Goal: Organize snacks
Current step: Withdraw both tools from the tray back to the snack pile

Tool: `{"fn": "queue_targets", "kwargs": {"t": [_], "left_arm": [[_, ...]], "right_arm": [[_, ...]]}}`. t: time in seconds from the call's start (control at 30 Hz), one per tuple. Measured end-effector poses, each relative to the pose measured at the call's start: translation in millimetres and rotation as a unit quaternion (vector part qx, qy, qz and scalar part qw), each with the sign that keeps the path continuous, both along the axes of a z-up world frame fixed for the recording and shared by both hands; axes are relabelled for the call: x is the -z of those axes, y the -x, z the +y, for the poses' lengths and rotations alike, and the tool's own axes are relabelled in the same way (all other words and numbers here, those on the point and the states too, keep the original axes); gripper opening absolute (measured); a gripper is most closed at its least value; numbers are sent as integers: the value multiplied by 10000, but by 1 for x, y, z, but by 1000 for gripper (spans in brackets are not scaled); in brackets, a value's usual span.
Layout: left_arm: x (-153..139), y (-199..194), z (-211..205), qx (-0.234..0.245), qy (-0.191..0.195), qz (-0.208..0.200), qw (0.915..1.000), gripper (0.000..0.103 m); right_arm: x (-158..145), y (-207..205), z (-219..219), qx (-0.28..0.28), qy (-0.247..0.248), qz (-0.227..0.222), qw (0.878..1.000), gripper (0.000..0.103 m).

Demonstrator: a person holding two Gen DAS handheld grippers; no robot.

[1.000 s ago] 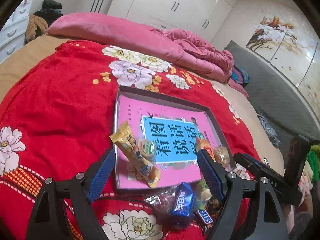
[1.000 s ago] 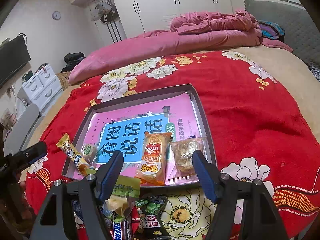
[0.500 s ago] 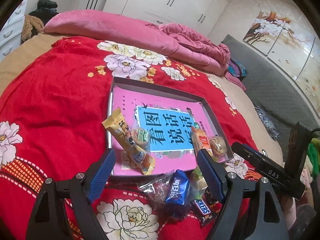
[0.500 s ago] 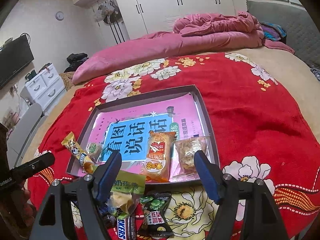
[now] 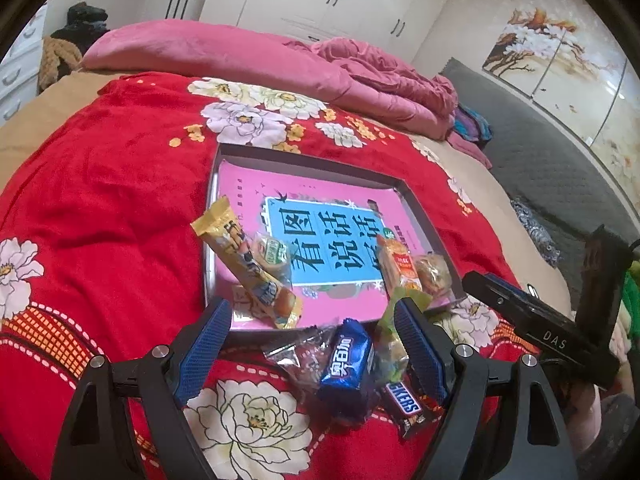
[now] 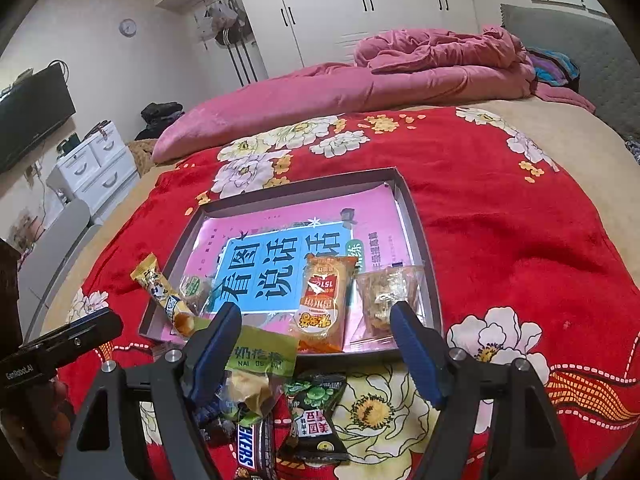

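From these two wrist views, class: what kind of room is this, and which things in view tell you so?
Most likely a home bedroom. The snacks and tray lie on a bed with a red floral blanket, a pink duvet is bundled behind, and white wardrobes line the far wall.

right tool [image 6: 316, 350] wider (slightly)

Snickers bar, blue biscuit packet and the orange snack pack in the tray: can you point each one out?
Snickers bar [image 5: 403, 402], left wrist view, on the white lettering.
Blue biscuit packet [image 5: 347, 360], left wrist view, middle of the wrapper.
Orange snack pack [image 6: 325, 300], right wrist view, centre of its front.
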State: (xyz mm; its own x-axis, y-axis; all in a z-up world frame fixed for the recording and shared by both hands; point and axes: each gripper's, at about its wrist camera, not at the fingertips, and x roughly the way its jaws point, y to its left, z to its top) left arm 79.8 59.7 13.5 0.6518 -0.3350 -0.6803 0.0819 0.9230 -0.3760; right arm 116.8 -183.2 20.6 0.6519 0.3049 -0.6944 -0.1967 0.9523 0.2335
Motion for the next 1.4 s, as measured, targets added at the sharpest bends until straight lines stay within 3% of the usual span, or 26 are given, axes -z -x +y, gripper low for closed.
{"fn": "queue_targets", "kwargs": {"t": [0.73, 0.87, 1.1, 1.4], "left_arm": [[8, 11, -15, 272, -98, 213, 9994, 84], [13, 14, -20, 313, -206, 307, 9988, 84], [21, 16, -27, 447, -232, 484, 9976, 84], [32, 16, -38, 742, -86, 676, 9949, 84]], "right_arm": [[5, 18, 7, -301, 119, 14, 9995, 77], [9, 20, 7, -324, 117, 46, 9994, 85], [11, 22, 10, -389, 196, 62, 9990, 85], [17, 21, 8, -365, 263, 153, 9989, 85]]}}
